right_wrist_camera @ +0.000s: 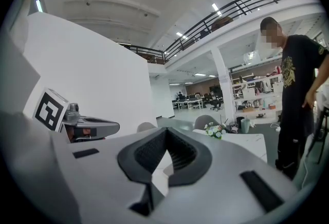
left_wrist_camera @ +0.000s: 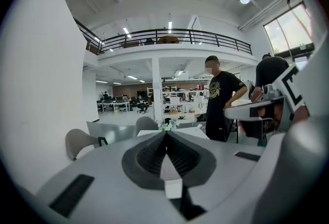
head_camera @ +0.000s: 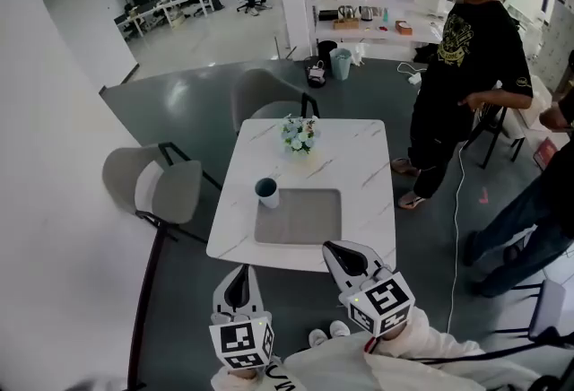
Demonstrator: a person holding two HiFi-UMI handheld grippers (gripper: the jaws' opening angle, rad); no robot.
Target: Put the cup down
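head view: cup is standing upright on table at mat's far-left corner, mouth up, long axis vertical. put-down is looking done; next is just keeping clear.
left gripper view: left gripper jaws are pressing together, nothing btwn.
right gripper view: right gripper is sitting likewise closed, empty.

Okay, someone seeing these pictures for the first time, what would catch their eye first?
The white marble table in the middle, with a cup upright at the far left corner of its grey mat and a small bouquet beyond. Near its front edge the left gripper and right gripper hang shut and empty. A person in a black T-shirt stands at the table's right.
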